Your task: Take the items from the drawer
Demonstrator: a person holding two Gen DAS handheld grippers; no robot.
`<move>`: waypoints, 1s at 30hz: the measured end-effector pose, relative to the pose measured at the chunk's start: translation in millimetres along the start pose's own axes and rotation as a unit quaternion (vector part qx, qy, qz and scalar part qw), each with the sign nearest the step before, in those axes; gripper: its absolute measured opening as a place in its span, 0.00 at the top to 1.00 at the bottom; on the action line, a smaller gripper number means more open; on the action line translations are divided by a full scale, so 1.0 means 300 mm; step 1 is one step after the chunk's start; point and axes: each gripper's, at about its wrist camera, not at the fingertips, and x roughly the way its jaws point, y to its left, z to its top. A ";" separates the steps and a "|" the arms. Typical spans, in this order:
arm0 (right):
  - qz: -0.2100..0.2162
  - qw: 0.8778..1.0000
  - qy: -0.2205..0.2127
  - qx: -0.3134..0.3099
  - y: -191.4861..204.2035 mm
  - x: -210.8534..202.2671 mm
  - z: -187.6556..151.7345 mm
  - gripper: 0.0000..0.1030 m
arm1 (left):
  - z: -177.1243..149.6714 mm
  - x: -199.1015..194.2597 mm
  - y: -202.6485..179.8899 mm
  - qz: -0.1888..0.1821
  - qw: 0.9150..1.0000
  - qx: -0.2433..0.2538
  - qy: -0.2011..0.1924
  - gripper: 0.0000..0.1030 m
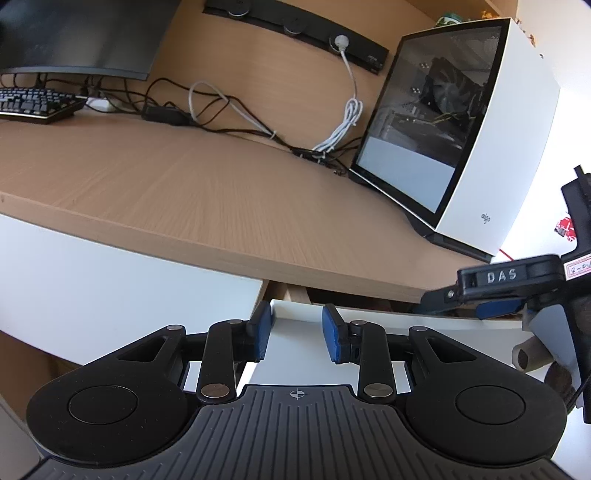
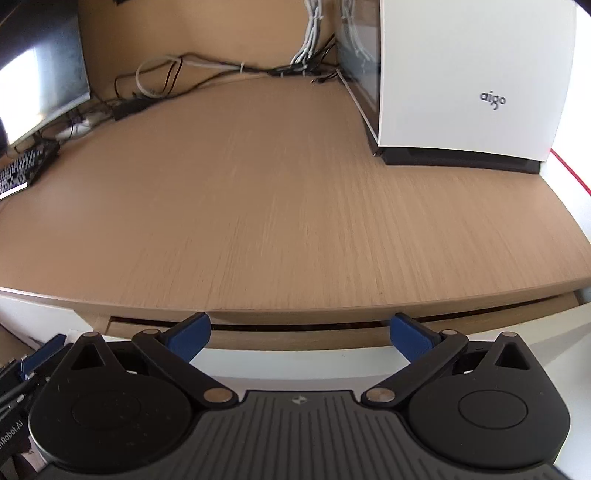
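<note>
A white-fronted drawer [image 1: 369, 314] sits slightly pulled out under the wooden desktop [image 1: 221, 206]. My left gripper [image 1: 297, 328] is at the drawer front's left corner, its blue pads [image 1: 262, 332] a small gap apart. One pad lies left of the corner and the other before the white front, and nothing is pinched. In the right wrist view my right gripper [image 2: 299, 334] is wide open and bare above the drawer's wooden wall [image 2: 295, 338] and white front [image 2: 295, 363]. Its side also shows in the left wrist view as the right gripper [image 1: 480, 299]. The drawer's contents are hidden in the dark slot.
A white computer case [image 1: 498, 147] stands on the desk's right side. Tangled cables [image 1: 229, 110] and a black power strip [image 1: 295, 26] run along the back wall. A monitor [image 1: 74, 37] and keyboard [image 1: 33, 105] are at the far left. A beige tube-like thing [image 1: 528, 354] sits under the right gripper.
</note>
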 end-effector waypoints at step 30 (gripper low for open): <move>0.000 0.999 0.029 -0.039 -0.030 -0.053 -0.117 0.00 | 0.032 0.002 -0.163 -0.005 0.997 0.079 0.023 0.74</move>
